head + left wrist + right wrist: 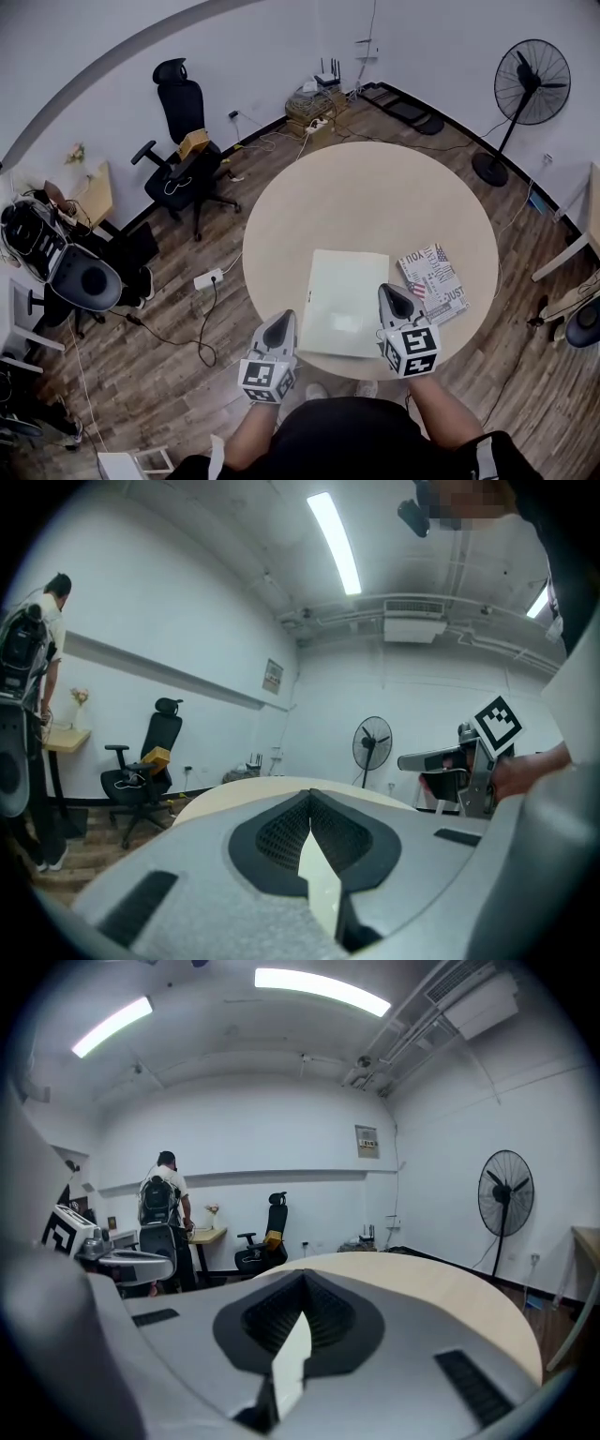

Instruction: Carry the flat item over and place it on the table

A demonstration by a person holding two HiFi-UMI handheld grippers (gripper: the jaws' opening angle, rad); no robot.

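Note:
The flat item (345, 300) is a pale green rectangular board over the near part of the round wooden table (375, 187). My left gripper (281, 328) is at its near left corner and my right gripper (395, 302) is on its right edge. In the left gripper view a pale sliver of the board (317, 874) sits pinched between the shut jaws. The right gripper view shows the same, with the board's edge (291, 1358) clamped between the jaws. I cannot tell whether the board rests on the tabletop or hangs just above it.
A printed magazine (432, 281) lies on the table just right of the board. A standing fan (530, 84) is at the far right and a black office chair (187, 141) at the far left. Cables and a power strip (208, 279) lie on the wooden floor.

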